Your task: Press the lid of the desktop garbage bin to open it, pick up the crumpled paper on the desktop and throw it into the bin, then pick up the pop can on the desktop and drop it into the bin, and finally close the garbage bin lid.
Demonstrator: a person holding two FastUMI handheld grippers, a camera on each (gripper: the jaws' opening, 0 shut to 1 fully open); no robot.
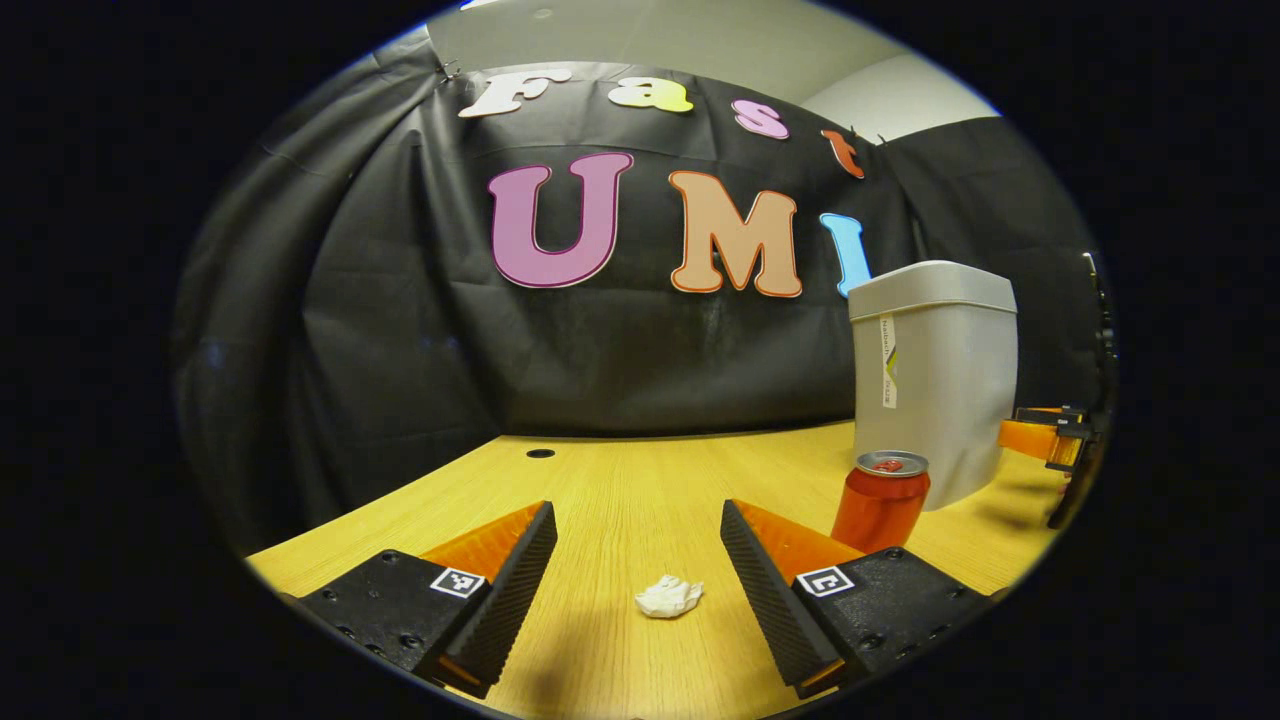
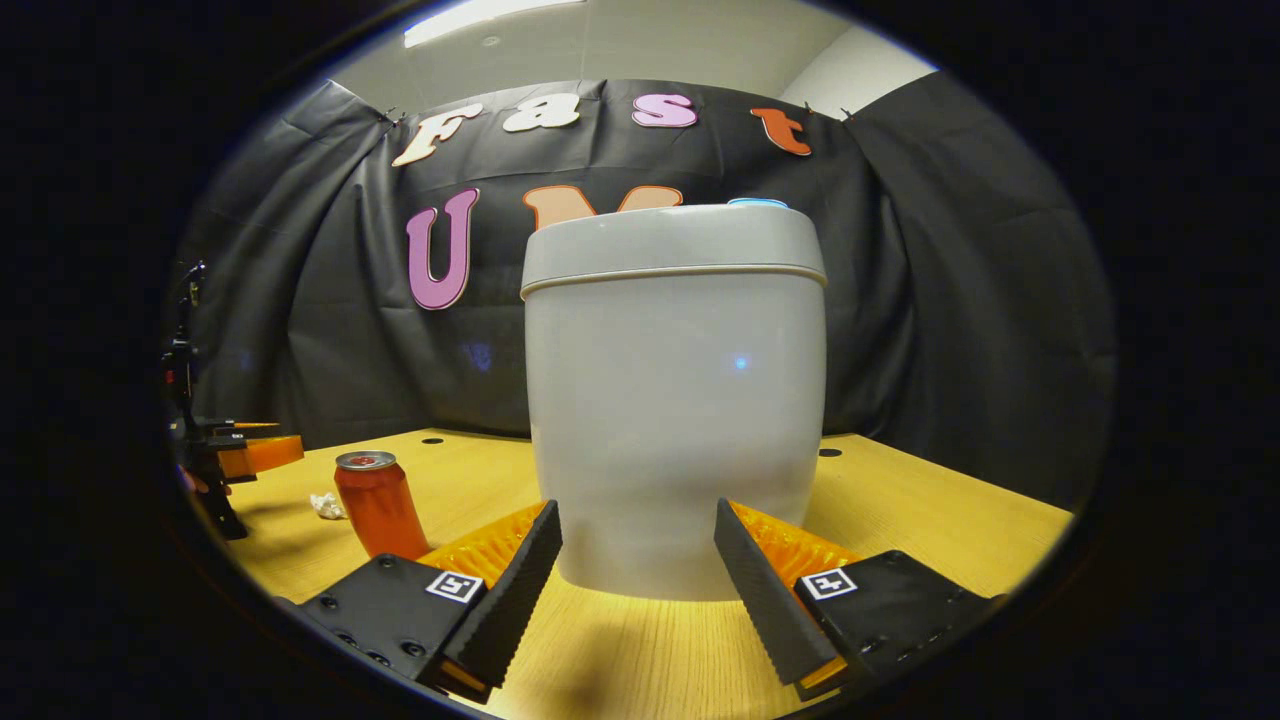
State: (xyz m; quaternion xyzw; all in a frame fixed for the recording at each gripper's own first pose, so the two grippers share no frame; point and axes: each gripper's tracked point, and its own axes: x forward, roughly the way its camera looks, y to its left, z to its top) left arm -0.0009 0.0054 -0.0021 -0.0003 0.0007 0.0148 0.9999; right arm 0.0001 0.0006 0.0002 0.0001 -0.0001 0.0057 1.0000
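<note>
Left gripper view first: the left gripper point(image 1: 638, 570) sits low over the wooden desktop point(image 1: 620, 490) with its jaws wide apart and nothing between them but air. The crumpled paper point(image 1: 669, 597) lies on the desktop ahead of the fingers, roughly centred in the gap and touching neither. Just to its right stands the pop can point(image 1: 881, 500), upright, near the foot of the garbage bin point(image 1: 935, 380), whose lid point(image 1: 930, 288) is down. The paper looks very light and soft; it should squash under the pads, so a pinch across its bulk would likely hold it. The can is smooth, round and probably thin-walled, so a grip across the middle of its body seems safest against slipping or denting.

Right gripper view next: the right gripper point(image 2: 635, 570) faces the bin head-on, jaws spread apart and empty, the bin's base standing just beyond the fingertips. The lid is shut and sits high above the fingers. The bin looks like stiff, light plastic that might slide if pushed sideways, so a downward press on the lid seems wise. The can and paper rest at left, near the other gripper.
</note>
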